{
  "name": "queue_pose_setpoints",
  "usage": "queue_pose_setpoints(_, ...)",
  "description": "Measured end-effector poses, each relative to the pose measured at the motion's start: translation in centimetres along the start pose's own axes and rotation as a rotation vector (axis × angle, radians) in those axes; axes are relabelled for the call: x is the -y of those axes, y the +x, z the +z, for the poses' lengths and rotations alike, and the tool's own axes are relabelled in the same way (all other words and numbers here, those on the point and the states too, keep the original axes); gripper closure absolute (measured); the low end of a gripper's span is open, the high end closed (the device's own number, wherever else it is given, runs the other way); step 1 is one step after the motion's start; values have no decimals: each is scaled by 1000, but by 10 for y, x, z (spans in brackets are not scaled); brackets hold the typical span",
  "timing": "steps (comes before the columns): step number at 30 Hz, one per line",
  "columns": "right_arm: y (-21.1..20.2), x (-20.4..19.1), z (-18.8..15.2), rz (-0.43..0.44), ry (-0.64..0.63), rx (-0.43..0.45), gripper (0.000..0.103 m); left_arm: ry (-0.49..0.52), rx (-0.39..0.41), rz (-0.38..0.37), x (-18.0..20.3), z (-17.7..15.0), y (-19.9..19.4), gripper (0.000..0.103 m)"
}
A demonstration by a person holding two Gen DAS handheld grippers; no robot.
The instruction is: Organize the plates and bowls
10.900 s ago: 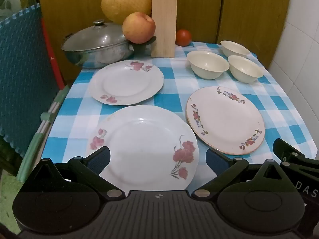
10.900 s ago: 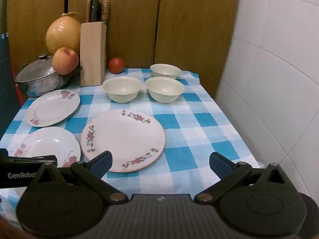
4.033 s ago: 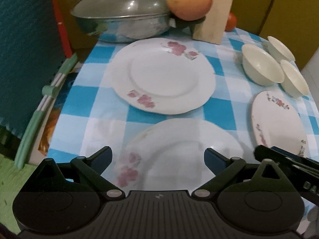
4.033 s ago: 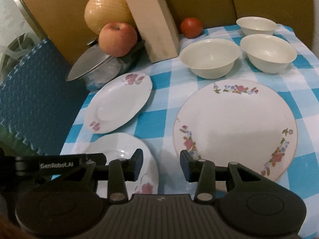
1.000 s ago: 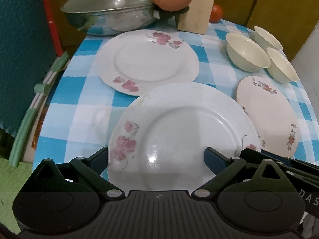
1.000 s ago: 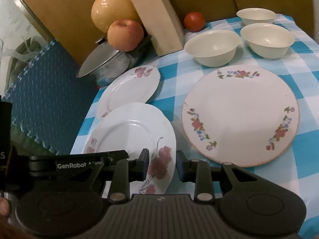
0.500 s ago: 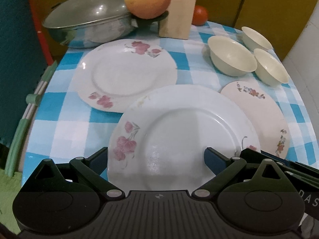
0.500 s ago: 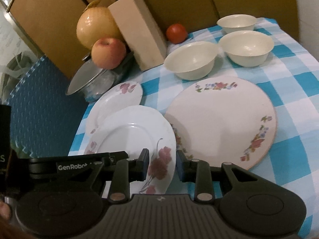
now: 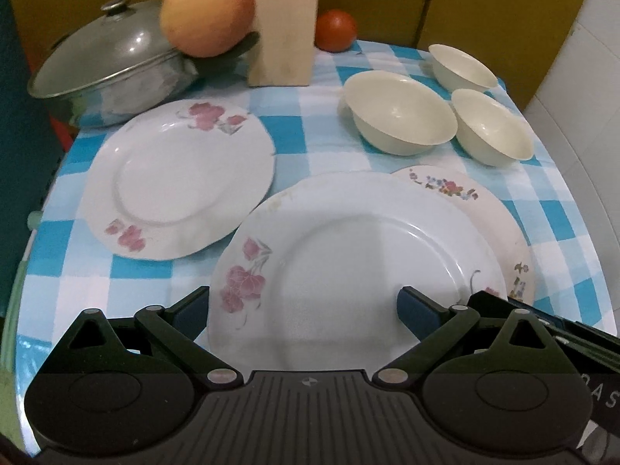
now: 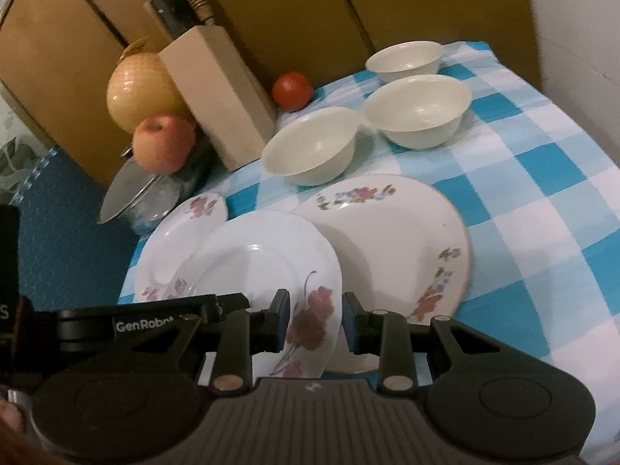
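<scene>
My right gripper [image 10: 314, 321] is shut on the near rim of a white plate with red flowers [image 10: 267, 267] and holds it lifted, overlapping the cream floral plate [image 10: 391, 240] on the table. In the left wrist view the held plate [image 9: 356, 267] fills the gap of my open left gripper [image 9: 302, 306], covering most of the cream plate [image 9: 500, 217]. A second red-flower plate [image 9: 174, 178] lies at the left. Three cream bowls [image 9: 399, 112] [image 9: 492, 128] [image 9: 461, 66] stand at the back right.
A lidded steel pot [image 9: 112, 69] with an apple [image 9: 207, 13] on its handle, a wooden knife block [image 9: 283, 23], a tomato [image 9: 335, 31] and a yellow melon [image 10: 143, 93] line the back. A blue-checked cloth [image 10: 542, 162] covers the table. A teal mat [image 10: 58, 209] stands left.
The right gripper has carried the red-flower plate rightward, so it now overlaps the cream floral plate. The left gripper has moved along with it, staying open.
</scene>
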State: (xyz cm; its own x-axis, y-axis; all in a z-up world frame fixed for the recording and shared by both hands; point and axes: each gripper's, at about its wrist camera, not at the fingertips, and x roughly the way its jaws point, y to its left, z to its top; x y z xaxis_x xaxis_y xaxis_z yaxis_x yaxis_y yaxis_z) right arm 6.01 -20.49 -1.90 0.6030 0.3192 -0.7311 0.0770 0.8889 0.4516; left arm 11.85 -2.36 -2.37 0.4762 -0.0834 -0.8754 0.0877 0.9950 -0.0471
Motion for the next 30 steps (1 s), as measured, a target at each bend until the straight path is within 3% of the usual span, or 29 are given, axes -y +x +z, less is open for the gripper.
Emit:
queue_pose_setpoints(15, 1, 37, 16, -97, 80, 44, 74, 73, -7, -25, 46, 19, 27, 2)
queue_pose_setpoints(30, 14, 53, 27, -162, 106, 79, 75, 81, -17, -28, 66, 32, 49, 5)
